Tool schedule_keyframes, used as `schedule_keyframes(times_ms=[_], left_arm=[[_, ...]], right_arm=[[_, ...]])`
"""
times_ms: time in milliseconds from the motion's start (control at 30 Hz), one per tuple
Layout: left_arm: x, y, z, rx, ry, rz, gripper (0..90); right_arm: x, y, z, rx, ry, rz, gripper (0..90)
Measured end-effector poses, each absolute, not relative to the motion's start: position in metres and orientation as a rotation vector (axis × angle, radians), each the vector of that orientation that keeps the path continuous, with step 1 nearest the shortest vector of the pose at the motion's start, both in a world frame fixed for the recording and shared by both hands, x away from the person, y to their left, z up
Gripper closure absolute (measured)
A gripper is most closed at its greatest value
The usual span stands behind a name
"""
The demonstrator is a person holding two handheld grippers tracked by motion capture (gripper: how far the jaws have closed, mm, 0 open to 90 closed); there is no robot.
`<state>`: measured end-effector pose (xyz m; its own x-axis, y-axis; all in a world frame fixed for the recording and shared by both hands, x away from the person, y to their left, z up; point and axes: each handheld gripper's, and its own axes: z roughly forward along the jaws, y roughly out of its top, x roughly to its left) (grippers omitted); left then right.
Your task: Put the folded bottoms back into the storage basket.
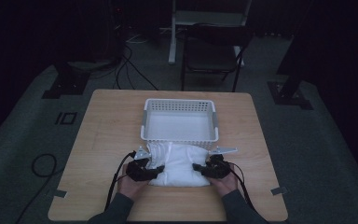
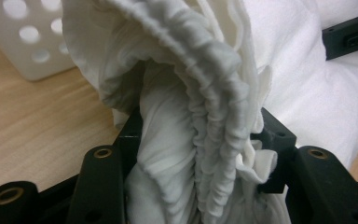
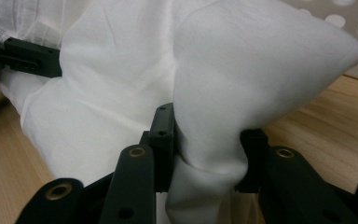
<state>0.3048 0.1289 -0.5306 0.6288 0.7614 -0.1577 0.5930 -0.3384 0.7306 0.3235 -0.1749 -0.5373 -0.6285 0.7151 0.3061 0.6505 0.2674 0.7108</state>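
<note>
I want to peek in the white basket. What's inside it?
The white basket looks empty; its pale floor shows bare. The strip just behind its near wall is hidden. The white pillow lies on the table in front of it, touching that wall.

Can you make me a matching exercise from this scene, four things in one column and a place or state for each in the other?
Things:
1. white pillow
2. white basket
3. left gripper
4. folding chair

Places or states:
A. on the floor beyond the table
B. empty, at the table's middle
C. clamped on gathered, ruffled cloth
D. lying between basket and hands

Pairs: 1-D, 2-B, 3-C, 4-A
</note>
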Motion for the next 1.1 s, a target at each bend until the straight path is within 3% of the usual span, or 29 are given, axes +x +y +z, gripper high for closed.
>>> schedule_keyframes(times_ms=[1100], left_arm=[[0.280,0.127,-0.506,2.006,1.031,0.351,52.5]], right_arm=[[0.302,-0.176,-0.515,1.198,2.381,1.316,67.9]])
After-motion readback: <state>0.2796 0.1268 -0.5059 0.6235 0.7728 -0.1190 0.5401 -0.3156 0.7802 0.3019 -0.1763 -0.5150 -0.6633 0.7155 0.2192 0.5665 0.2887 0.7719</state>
